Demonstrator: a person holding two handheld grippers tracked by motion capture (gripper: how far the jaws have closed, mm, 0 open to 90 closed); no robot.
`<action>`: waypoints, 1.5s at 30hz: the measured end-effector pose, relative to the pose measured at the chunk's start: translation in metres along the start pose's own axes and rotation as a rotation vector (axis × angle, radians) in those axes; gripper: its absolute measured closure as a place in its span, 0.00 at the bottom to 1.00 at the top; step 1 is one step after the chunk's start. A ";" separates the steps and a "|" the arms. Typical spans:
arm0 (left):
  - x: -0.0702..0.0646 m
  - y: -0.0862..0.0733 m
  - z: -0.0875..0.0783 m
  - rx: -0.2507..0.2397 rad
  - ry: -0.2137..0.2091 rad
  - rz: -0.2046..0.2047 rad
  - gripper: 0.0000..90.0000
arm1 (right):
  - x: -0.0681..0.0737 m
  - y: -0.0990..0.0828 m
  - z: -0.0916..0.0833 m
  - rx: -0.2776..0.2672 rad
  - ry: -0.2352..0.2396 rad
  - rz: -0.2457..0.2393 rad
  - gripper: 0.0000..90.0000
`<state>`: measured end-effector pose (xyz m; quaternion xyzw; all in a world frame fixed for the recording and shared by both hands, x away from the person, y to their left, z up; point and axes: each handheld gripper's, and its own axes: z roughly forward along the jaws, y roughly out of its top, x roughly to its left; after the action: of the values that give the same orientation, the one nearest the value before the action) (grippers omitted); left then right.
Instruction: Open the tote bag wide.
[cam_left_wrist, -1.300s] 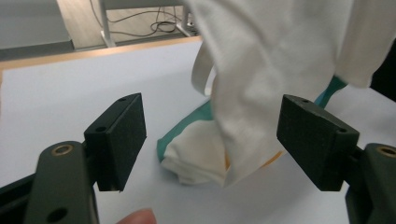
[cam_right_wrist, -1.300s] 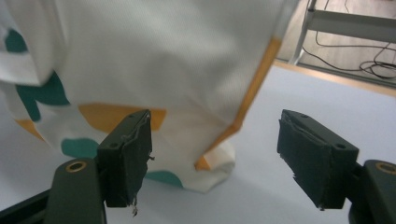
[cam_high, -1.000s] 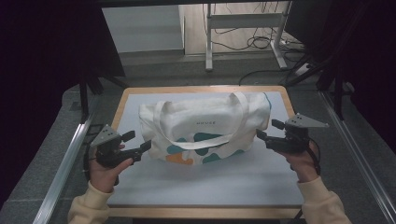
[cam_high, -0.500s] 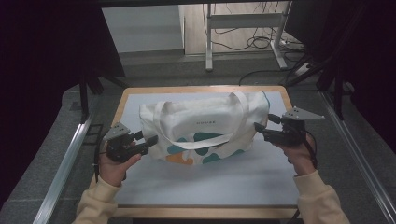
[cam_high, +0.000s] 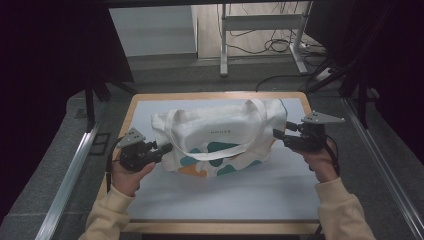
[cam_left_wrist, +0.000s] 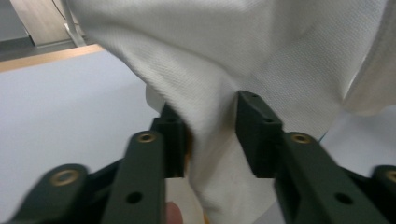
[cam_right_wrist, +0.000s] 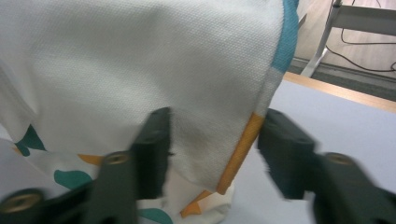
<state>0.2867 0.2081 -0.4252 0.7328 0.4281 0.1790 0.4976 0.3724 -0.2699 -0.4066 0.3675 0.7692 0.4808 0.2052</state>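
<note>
Tote bag (cam_high: 220, 137) on table (cam_high: 225, 200), left gripper (cam_left_wrist: 212, 135) and right gripper (cam_right_wrist: 212, 149) jaws spread around its end folds

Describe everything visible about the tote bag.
The tote bag is cream woven fabric with teal and orange patches, small dark lettering and two looped handles. It lies slumped on the pale table mat. The open left hand-held gripper straddles a fold at one end, the open right hand-held gripper its orange-trimmed other end.
</note>
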 end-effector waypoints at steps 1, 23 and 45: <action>0.000 0.000 0.000 0.000 -0.004 0.003 0.80 | 0.001 0.000 0.000 0.000 -0.011 -0.007 0.62; -0.006 -0.013 -0.011 -0.019 -0.015 0.040 0.92 | 0.015 -0.016 -0.018 -0.060 -0.043 -0.080 0.95; -0.013 -0.041 -0.002 0.024 -0.022 0.057 0.94 | 0.018 -0.063 -0.004 0.021 0.010 -0.097 0.96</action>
<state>0.2600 0.2046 -0.4588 0.7526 0.4036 0.1801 0.4881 0.3352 -0.2755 -0.4601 0.3294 0.7921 0.4640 0.2208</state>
